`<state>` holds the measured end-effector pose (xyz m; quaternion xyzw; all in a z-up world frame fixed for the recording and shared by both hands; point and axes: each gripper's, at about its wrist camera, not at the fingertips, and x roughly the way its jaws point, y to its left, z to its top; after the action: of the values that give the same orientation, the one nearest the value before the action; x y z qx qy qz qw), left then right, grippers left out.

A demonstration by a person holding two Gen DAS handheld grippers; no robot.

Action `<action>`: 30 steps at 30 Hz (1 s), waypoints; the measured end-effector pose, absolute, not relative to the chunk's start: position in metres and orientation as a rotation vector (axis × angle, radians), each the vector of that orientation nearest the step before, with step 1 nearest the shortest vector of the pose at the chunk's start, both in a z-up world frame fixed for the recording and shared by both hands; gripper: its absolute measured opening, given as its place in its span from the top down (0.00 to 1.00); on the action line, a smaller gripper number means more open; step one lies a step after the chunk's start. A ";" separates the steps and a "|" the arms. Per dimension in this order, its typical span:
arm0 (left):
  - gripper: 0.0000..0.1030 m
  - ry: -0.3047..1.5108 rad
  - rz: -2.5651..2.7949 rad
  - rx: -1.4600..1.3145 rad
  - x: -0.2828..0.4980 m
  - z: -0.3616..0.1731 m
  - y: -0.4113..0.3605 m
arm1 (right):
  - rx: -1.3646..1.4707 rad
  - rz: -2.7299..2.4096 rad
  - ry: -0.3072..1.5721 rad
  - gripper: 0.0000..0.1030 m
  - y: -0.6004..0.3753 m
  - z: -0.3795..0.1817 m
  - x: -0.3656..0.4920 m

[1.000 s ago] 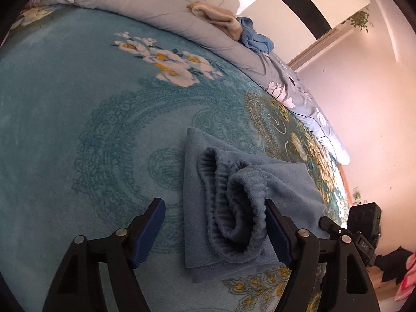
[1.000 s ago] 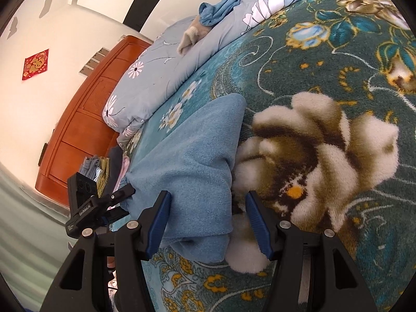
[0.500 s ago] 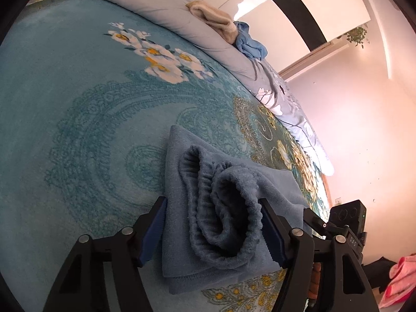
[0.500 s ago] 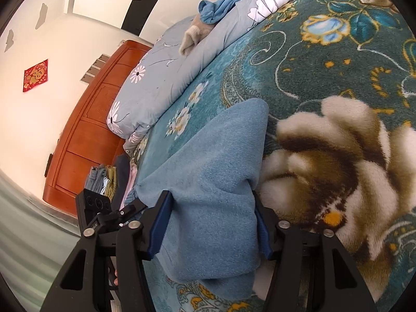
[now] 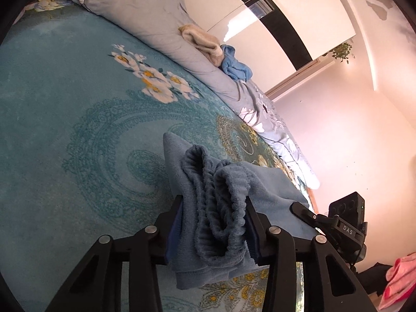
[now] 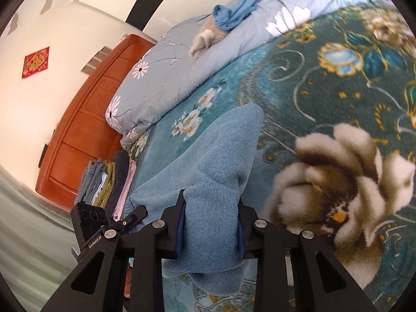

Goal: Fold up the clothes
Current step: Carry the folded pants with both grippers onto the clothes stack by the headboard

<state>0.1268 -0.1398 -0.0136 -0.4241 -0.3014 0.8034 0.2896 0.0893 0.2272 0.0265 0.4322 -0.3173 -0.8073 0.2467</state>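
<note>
A folded blue fleece garment with a ribbed elastic waistband lies on the teal floral blanket. My left gripper is shut on the bunched waistband end, which bulges between its blue pads. In the right wrist view my right gripper is shut on the other end of the same blue garment, and the cloth rises off the blanket between the fingers. The right gripper's body shows at the left wrist view's right edge, the left gripper's body at the lower left of the right wrist view.
A grey floral duvet runs along the far side of the bed, with a beige garment and a bright blue garment on it. A stack of folded clothes sits by the orange wooden headboard. Pink cloth lies off the bed.
Both grippers moved in over the ends of the blue garment and went from open to shut on it. The cloth has lifted slightly off the blanket.
</note>
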 end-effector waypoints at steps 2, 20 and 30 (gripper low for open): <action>0.56 -0.830 2.153 -1.092 0.131 -0.005 -0.154 | 1.161 -2.196 -0.822 0.69 0.213 0.041 0.086; 0.56 -0.922 2.616 -0.597 0.170 0.153 -0.441 | 0.856 -1.840 -0.359 0.69 -0.107 0.208 0.008; 0.56 -0.905 2.931 -0.492 0.150 0.208 -0.592 | 0.835 -1.603 -0.249 0.69 -0.317 0.246 -0.063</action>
<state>0.1505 -0.5924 0.2083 -0.1584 -0.2914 0.9432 0.0174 -0.0630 -0.3171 0.2461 0.3619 -0.1080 -0.6950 0.6118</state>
